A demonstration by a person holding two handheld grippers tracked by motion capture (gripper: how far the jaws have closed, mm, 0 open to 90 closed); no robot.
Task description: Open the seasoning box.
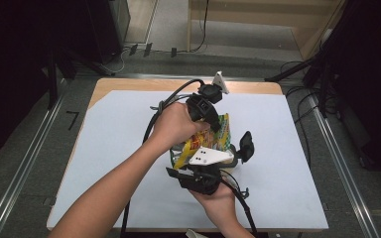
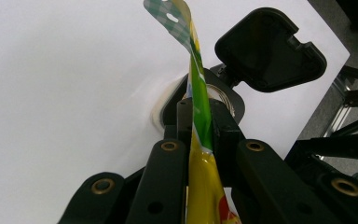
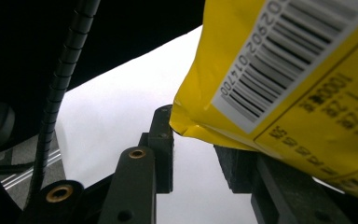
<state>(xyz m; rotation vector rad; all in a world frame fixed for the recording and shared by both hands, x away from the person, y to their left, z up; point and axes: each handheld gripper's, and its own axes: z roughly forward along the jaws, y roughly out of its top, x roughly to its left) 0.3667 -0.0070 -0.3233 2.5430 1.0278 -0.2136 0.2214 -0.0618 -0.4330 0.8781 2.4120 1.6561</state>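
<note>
The left gripper (image 2: 198, 135) pinches the yellow-green snack bag (image 1: 213, 136) by its sealed top edge, holding it up over the middle of the white surface (image 1: 104, 148). To the right, the right gripper (image 3: 193, 149) has its fingers spread around the bag's bottom corner, apparently steadying it. A barcode reads partly "02902 014700".

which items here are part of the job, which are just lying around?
In the job:
- snack bag, yellow and green
- left gripper, shut on the bag's top edge
- right gripper, at the bag's lower corner; grip unclear

Lying about:
- white sheet over the table
- black lidded container beyond the bag
- stands and cables on the floor
</note>
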